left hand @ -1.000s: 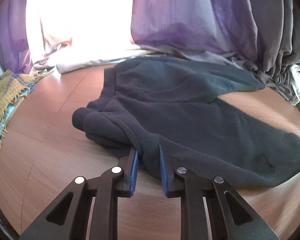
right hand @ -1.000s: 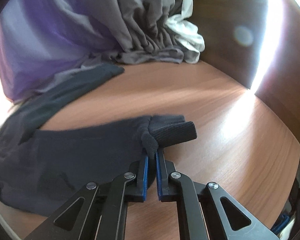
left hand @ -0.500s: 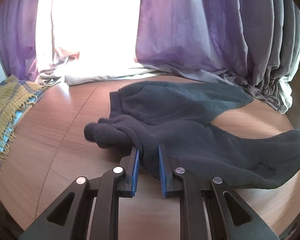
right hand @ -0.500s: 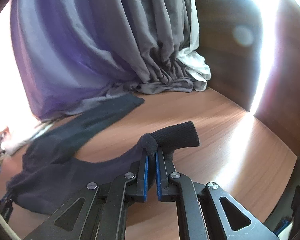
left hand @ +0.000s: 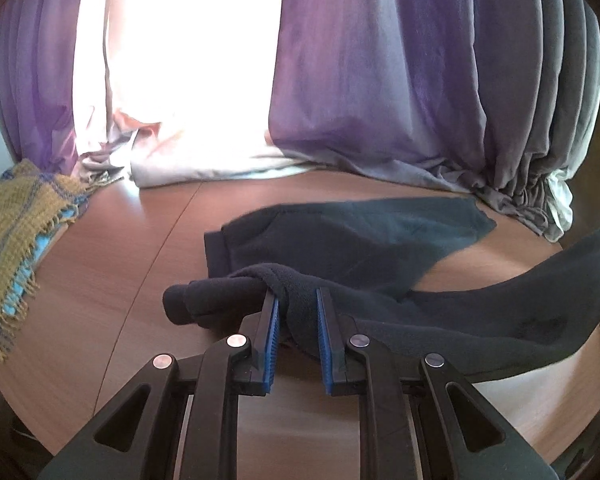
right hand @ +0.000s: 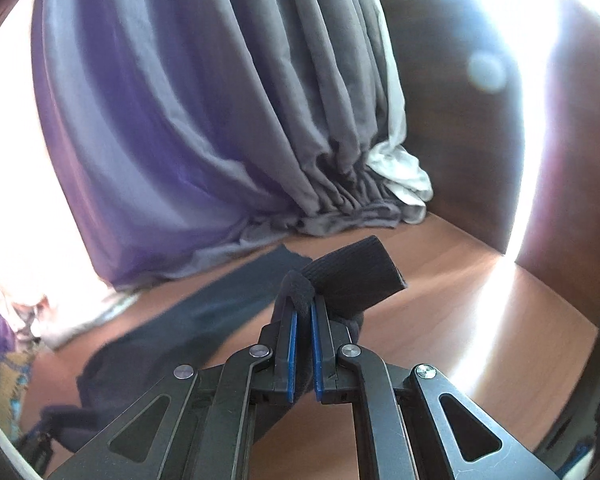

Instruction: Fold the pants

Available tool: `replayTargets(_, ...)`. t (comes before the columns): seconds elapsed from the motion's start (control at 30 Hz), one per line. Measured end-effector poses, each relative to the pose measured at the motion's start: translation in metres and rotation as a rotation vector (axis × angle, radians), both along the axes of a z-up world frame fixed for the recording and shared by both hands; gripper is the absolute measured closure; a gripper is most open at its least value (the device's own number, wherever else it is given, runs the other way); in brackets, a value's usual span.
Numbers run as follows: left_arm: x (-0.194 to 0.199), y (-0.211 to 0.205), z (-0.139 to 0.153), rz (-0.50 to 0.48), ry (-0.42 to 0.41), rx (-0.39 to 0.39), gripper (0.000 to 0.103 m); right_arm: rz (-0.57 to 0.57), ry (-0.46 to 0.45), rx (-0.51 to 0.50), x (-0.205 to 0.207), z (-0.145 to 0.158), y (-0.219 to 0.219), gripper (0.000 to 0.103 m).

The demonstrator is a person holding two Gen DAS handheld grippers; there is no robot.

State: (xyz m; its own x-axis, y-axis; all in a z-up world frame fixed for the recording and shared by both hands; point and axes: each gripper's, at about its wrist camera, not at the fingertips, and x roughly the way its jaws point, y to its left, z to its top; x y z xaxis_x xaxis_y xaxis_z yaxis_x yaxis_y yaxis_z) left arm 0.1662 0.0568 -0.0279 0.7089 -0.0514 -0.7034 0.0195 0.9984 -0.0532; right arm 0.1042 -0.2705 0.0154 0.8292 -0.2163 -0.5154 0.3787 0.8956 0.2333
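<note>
Dark navy fleece pants [left hand: 364, 240] lie on a round wooden table [left hand: 140, 280]. My left gripper [left hand: 296, 300] is shut on the bunched waistband [left hand: 220, 292] and holds it above the table. The near leg [left hand: 540, 296] rises off the table toward the right. The far leg [left hand: 420, 220] lies flat. My right gripper [right hand: 303, 300] is shut on the near leg's ribbed cuff [right hand: 356, 276] and holds it high above the table [right hand: 480, 300]. The far leg [right hand: 220, 296] and waist show below it in the right wrist view.
Purple and grey curtains [left hand: 380, 80] hang behind the table and pool on its far edge [right hand: 340, 216]. A yellow and blue woven cloth [left hand: 16, 232] lies at the table's left edge. A dark wooden wall [right hand: 460, 120] stands at the right.
Both grippers have risen, lifting the waistband and the near leg's cuff off the table. The near leg now hangs between them; the far leg stays on the table.
</note>
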Motion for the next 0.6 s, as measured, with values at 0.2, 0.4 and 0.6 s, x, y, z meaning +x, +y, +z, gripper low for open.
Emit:
replayTargets(0.2, 0.037, -0.003, 0.013, 0.007, -0.004, -0.016, 0.084, -0.023, -0.058, -0.002, 0.034, 0.019, -0.003, 0.096)
replayTargets(0.4, 0.077, -0.013, 0.019, 0.036, -0.007, -0.005, 0.084, -0.048, -0.043, 0.014, 0.079, 0.022, -0.009, 0.096)
replayTargets(0.6, 0.117, -0.021, 0.014, 0.074, 0.014, 0.002, 0.085, -0.043, 0.009, 0.030, 0.132, 0.015, -0.018, 0.096)
